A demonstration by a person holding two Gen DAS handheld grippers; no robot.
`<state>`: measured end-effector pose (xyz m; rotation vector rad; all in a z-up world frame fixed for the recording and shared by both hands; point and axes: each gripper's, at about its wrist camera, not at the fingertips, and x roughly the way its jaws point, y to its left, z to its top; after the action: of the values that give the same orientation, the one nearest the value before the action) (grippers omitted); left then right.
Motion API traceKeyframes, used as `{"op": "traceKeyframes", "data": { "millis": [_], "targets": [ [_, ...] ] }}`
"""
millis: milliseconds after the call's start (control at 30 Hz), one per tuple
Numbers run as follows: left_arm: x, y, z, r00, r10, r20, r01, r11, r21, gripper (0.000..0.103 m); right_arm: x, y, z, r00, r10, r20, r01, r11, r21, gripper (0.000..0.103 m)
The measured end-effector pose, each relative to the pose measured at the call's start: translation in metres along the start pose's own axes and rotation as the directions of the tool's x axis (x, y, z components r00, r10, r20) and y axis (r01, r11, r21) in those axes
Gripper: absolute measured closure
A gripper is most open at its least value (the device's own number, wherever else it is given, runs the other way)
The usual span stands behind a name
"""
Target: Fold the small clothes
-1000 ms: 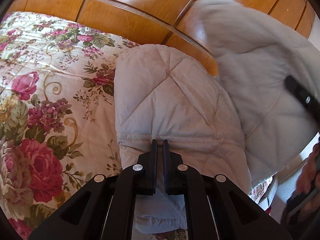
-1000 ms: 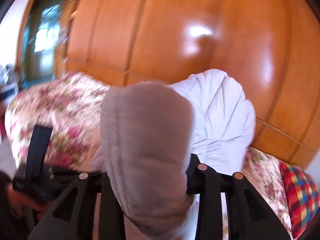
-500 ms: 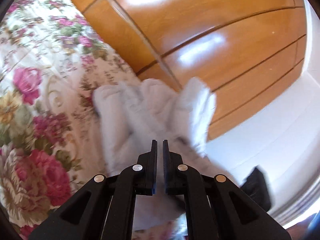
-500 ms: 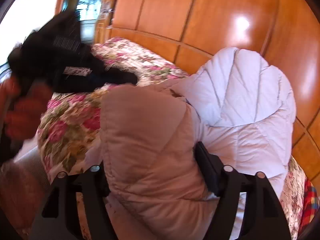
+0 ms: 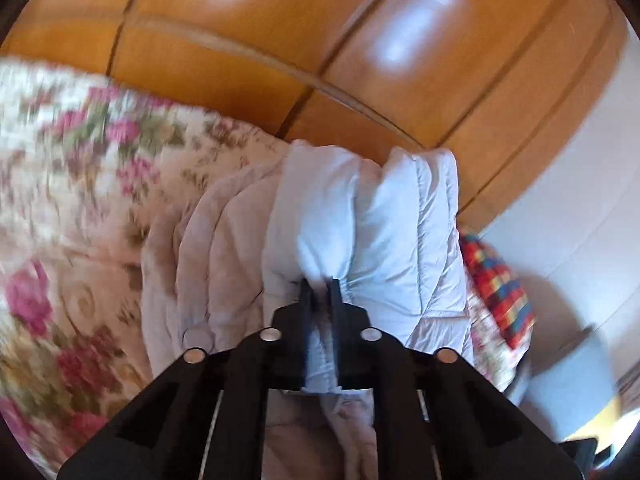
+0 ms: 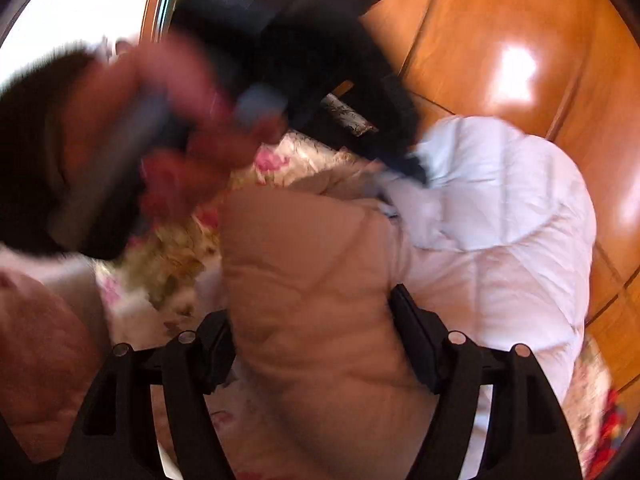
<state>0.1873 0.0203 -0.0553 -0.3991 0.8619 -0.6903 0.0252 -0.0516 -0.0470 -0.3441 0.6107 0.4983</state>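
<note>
Both ends of quilted garment (image 5: 404, 236) now gathered over floral bedspread (image 5: 72, 216), no longer spread as a second ago. Left gripper (image 5: 319, 286) pinched narrow on pale lining; right gripper (image 6: 316, 344) clamped wider around beige bulk. Fold probably halfway, halves brought together.

No legible text or labels.

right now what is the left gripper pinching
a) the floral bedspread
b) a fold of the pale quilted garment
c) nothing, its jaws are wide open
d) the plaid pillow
b: in the left wrist view the left gripper has its jaws nearly closed on a bunched fold of the pale quilted garment, while the floral bedspread lies off to the side, not in the jaws.
</note>
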Motion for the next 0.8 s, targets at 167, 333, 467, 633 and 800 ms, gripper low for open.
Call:
{"op": "traceKeyframes", "data": {
  "millis": [167,333,467,633,800],
  "targets": [
    [0.0,0.05,-0.019,0.999,-0.028,0.025,0.032,0.987,-0.155,0.103,-0.059,-0.07,0.005,0.981,0.034,0.193,-0.079,0.97,0.232,0.029],
    [0.0,0.057,-0.03,0.998,-0.035,0.051,0.043,0.986,-0.164,0.103,-0.052,-0.179,0.003,0.977,-0.198,0.079,0.114,0.8,0.59,0.061],
    [-0.004,0.056,-0.038,0.997,-0.021,0.068,0.031,0.988,-0.153,0.103,-0.01,-0.224,0.012,0.981,-0.19,-0.046,0.176,0.757,0.629,0.072],
    [-0.008,0.064,-0.043,0.997,-0.02,0.075,0.033,0.984,-0.173,0.103,0.066,-0.18,0.051,0.986,-0.129,-0.105,0.161,0.896,0.413,0.072],
    [-0.017,0.087,-0.052,0.992,-0.03,0.121,0.061,0.965,-0.257,0.103,0.119,-0.144,0.052,0.985,-0.083,-0.151,0.13,0.935,0.331,0.074]
  ]
}}
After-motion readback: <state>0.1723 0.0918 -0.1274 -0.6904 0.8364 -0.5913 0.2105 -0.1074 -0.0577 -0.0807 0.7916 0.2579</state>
